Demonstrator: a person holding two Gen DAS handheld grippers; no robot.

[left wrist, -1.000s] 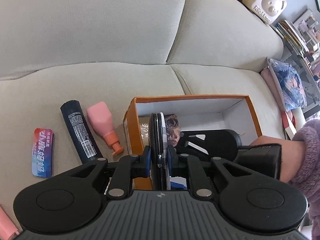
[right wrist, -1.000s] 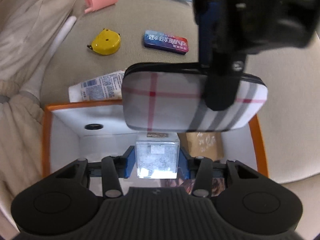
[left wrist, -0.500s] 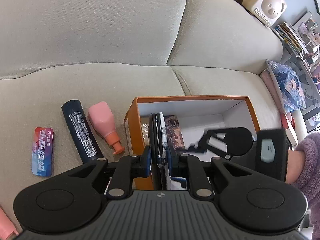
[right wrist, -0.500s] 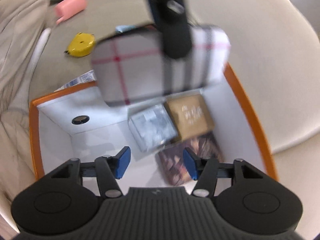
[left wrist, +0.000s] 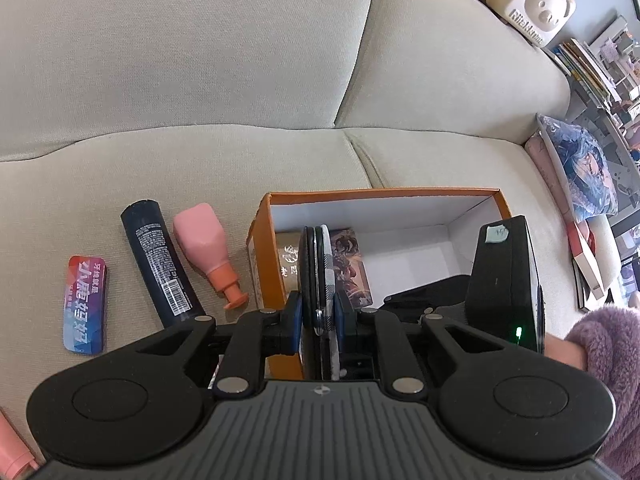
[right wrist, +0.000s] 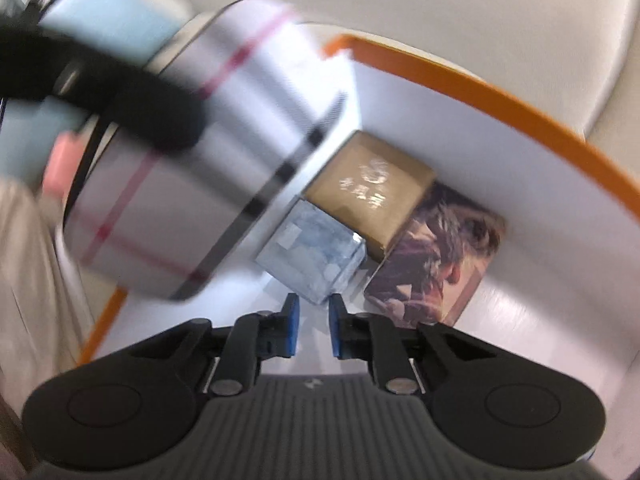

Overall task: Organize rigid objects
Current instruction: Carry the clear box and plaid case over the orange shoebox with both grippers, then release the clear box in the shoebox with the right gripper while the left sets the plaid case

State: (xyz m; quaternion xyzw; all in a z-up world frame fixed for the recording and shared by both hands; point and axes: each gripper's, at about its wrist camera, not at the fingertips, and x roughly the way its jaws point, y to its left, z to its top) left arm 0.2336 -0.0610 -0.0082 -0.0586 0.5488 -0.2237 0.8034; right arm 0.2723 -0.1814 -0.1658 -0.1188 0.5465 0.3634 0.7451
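The plaid case [left wrist: 320, 280], white with red and grey stripes and a dark zip seam, stands on edge between the blue pads of the left gripper [left wrist: 317, 312], which is clamped on it from both sides. It hangs over the near-left corner of the orange box [left wrist: 380, 196], at about 6 o'clock in the left wrist view. In the right wrist view the same case [right wrist: 208, 152] is a blurred slab at 10 o'clock, crossed by a dark finger of the left gripper.

Inside the white-lined box [right wrist: 500, 108] three things lie close together on the floor: a pale translucent cube [right wrist: 316, 256], a brown carton [right wrist: 372, 188] with light printing touching it at 1 o'clock of the cube, and a dark illustrated packet [right wrist: 436, 264] lying flat just at 3 o'clock of both. The right gripper [right wrist: 313, 320] points at the cube; its jaws stand a narrow gap apart with nothing between them, the cube's near corner just ahead of the pads. From the left wrist view this tool's black body [left wrist: 504, 280] sits at 3 o'clock, over the box's right half, with a purple fleece sleeve [left wrist: 604, 356] behind it.

On the beige sofa [left wrist: 200, 80], at 9 o'clock of the box, lie a pink bottle [left wrist: 204, 248] with an orange cap, a dark tube [left wrist: 160, 264] beside it, and a red-blue tin [left wrist: 86, 304] farther out.
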